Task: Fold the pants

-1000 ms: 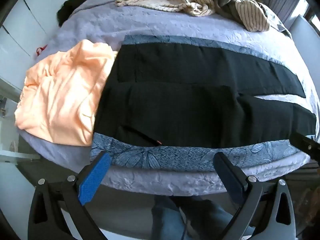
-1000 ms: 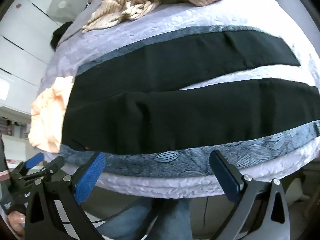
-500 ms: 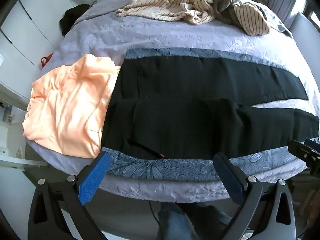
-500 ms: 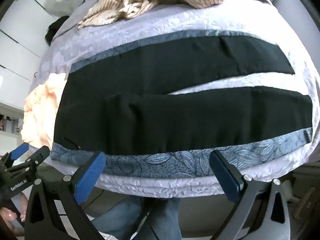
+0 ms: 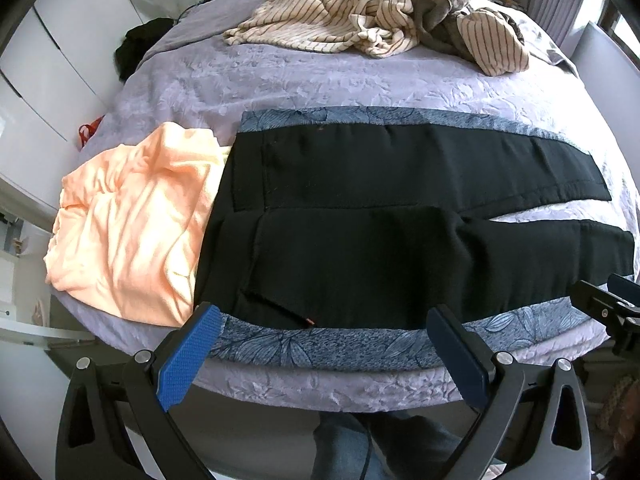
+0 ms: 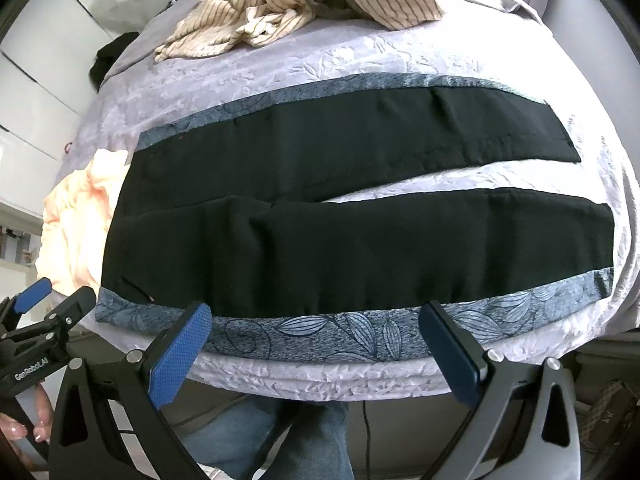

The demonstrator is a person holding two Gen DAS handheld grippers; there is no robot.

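Note:
Black pants (image 5: 380, 232) lie flat on a blue leaf-patterned cloth (image 5: 320, 348) on the bed, waistband to the left, both legs stretched right with a gap between them. They also show in the right wrist view (image 6: 360, 240). My left gripper (image 5: 324, 344) is open and empty, just off the bed's near edge below the waist end. My right gripper (image 6: 316, 344) is open and empty, off the near edge below the near leg. Each gripper shows at the edge of the other's view.
A peach garment (image 5: 132, 224) lies left of the pants, partly under the waistband. Striped beige clothes (image 5: 360, 20) are heaped at the far side of the lilac bedspread (image 5: 280, 80). White cabinets (image 5: 40, 80) stand to the left.
Both grippers have risen and pulled back a little from the bed, so more of the bed shows. The pants have not moved. Both grippers stay open.

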